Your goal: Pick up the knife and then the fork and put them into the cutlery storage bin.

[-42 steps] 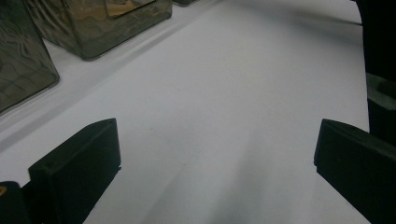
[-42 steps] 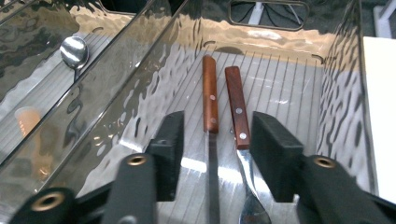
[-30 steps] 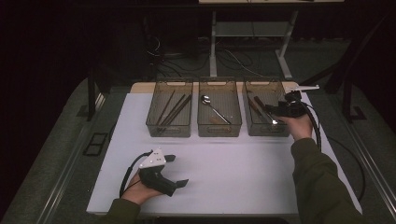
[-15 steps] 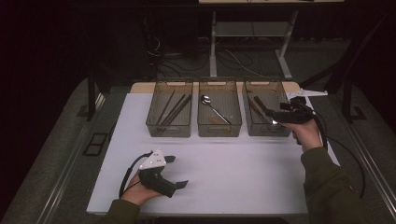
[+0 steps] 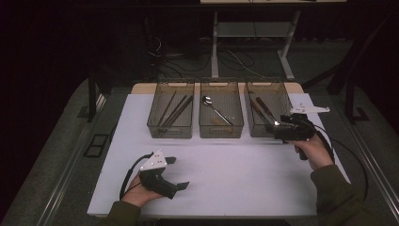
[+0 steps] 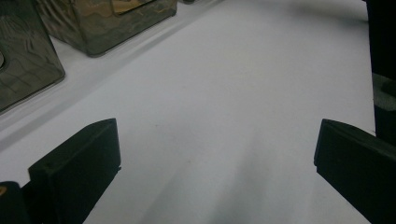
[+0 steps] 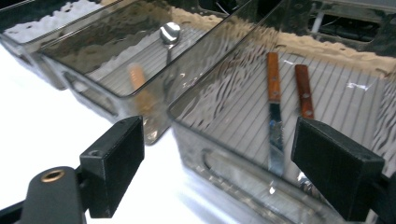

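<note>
Three clear bins stand in a row at the back of the white mat (image 5: 235, 165). The left bin (image 5: 169, 133) holds dark chopsticks (image 5: 175, 110), the middle bin (image 5: 221, 133) a spoon (image 5: 214, 109) (image 7: 169, 33), and the right bin (image 5: 258, 133) two wood-handled knives (image 5: 262, 109) (image 7: 274, 116). My right gripper (image 5: 276, 130) (image 7: 217, 158) hovers at the right bin's near right corner, pointing at it. Its jaws have just been opening and stand open with nothing between them. My left gripper (image 5: 179, 172) (image 6: 217, 154) rests open on the mat near the front left, holding nothing.
Table legs (image 5: 214, 44) and cables (image 5: 164, 52) lie on the floor behind the bins. A cable (image 5: 350, 160) trails from the right gripper across the table's right edge. Bare mat stretches between the two hands.
The right hand has drawn back from over the right bin toward the person and slightly right, and its jaws have spread wider. The left hand has stayed put.
</note>
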